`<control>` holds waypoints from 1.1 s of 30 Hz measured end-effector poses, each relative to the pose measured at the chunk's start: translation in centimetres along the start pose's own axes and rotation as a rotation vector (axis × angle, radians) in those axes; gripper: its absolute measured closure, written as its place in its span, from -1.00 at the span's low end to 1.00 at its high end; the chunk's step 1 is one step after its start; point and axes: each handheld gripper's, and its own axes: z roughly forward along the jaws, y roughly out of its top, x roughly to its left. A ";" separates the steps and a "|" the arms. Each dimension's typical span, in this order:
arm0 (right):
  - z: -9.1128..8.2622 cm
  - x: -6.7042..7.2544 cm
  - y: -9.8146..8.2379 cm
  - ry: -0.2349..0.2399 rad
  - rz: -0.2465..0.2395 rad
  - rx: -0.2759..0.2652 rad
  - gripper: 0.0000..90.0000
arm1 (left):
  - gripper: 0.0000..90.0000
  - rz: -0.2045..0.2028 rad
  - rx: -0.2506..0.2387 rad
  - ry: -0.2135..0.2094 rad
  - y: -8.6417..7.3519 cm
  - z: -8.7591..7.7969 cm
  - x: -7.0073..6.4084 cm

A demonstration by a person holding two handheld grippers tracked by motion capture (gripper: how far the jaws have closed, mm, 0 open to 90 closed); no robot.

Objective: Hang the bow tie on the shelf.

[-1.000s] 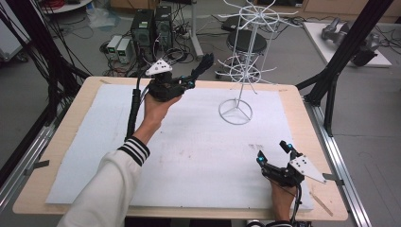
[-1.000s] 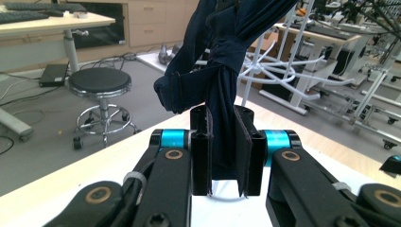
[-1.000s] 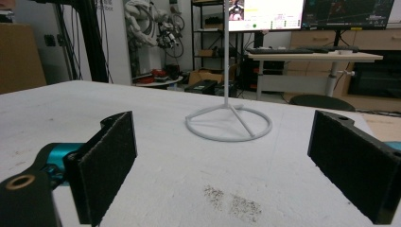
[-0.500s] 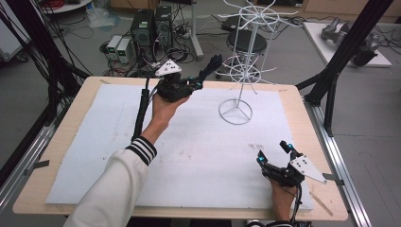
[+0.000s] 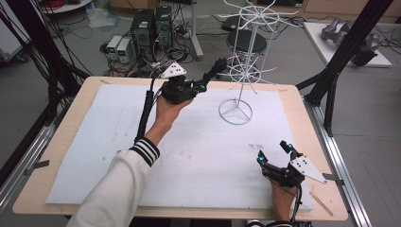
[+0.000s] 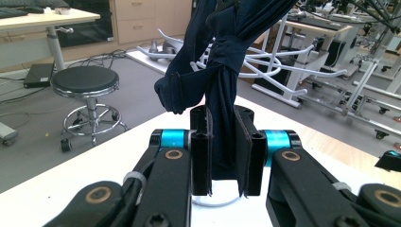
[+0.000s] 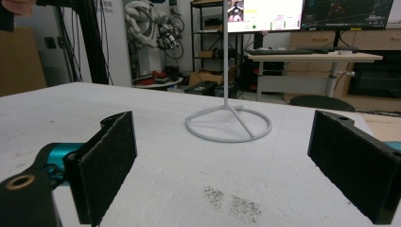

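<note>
- Since a second ago, the left tongs (image 5: pixel 204 84) have carried the dark navy cloth (image 6: pixel 218 61) closer to the white wire rack (image 5: pixel 242 71), presumably to hang it on a prong.
- Their pads clamp the soft, knotted fabric (limp, folded), held above the counter (image 5: pixel 198 156).
- Right tongs (image 5: pixel 274 153) rest spread wide, empty, near the front edge.

Overhead view; low views toward rack (image 5: pixel 242 56).
</note>
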 end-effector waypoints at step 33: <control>-0.1 0.0 0.0 0.002 0.010 -0.003 -0.82 | 0.29 0.008 0.136 -0.018 -4.8 1.5 -0.2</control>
